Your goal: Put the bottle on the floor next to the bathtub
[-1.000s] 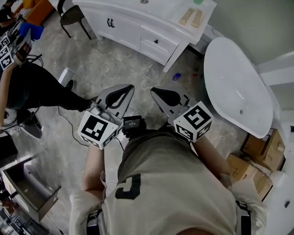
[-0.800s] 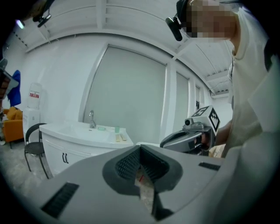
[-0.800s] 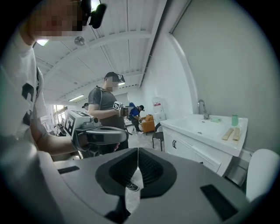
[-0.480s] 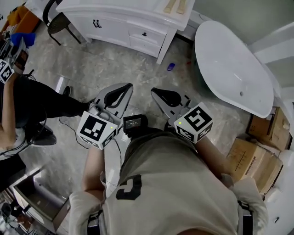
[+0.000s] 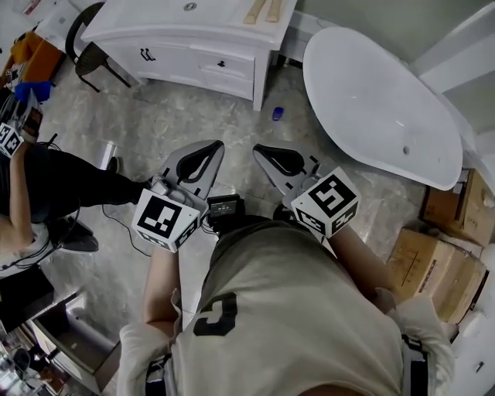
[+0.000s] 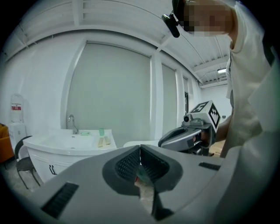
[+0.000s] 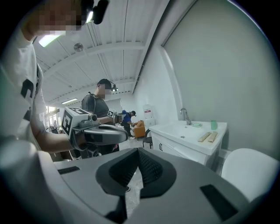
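A small blue bottle (image 5: 277,114) lies on the grey floor between the white vanity (image 5: 193,54) and the white bathtub (image 5: 371,100). Both grippers are held side by side at waist height, well short of it. My left gripper (image 5: 210,148) has its jaws pressed together with nothing between them, and the same shows in its own view (image 6: 140,149). My right gripper (image 5: 261,151) is shut and empty too, as its own view (image 7: 138,154) shows. Each gripper appears in the other's view, the right gripper (image 6: 186,136) and the left gripper (image 7: 101,134).
Two wooden pieces (image 5: 263,9) lie on the vanity top. A person in black trousers (image 5: 54,182) stands at the left beside a dark chair (image 5: 85,42). Cardboard boxes (image 5: 445,259) stand at the right past the tub. Cables (image 5: 116,213) trail on the floor.
The head view has swung, so the vanity, tub and blue bottle have slid left and up in the picture. Both grippers hold the same pose, shut.
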A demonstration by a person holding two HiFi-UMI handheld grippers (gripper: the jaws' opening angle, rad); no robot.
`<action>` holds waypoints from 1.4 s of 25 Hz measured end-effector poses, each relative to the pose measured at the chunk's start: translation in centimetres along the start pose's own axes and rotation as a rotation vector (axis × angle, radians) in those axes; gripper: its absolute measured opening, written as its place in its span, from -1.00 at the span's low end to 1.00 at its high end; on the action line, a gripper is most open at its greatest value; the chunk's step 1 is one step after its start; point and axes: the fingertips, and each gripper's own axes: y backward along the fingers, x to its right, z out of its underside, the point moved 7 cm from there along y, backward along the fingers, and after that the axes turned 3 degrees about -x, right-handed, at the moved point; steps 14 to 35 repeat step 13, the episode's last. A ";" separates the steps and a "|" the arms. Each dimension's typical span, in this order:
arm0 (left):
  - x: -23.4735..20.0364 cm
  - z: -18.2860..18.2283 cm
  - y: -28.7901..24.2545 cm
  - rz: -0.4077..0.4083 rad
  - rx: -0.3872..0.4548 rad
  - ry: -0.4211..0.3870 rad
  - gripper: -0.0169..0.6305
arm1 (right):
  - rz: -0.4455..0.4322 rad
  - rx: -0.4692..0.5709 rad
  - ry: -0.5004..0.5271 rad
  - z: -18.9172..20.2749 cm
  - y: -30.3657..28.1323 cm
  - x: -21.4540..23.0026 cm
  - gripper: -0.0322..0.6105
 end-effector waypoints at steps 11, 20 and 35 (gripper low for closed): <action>0.7 1.5 1.6 -0.056 -0.016 0.017 -0.77 | -0.038 -0.007 0.020 0.3 -0.4 -0.8 -0.82; 0.2 1.9 2.4 -0.058 -0.019 0.021 -0.77 | -0.037 -0.007 0.021 0.2 -1.1 -1.4 -0.82; 0.2 1.9 2.4 -0.058 -0.019 0.021 -0.77 | -0.037 -0.007 0.021 0.2 -1.1 -1.4 -0.82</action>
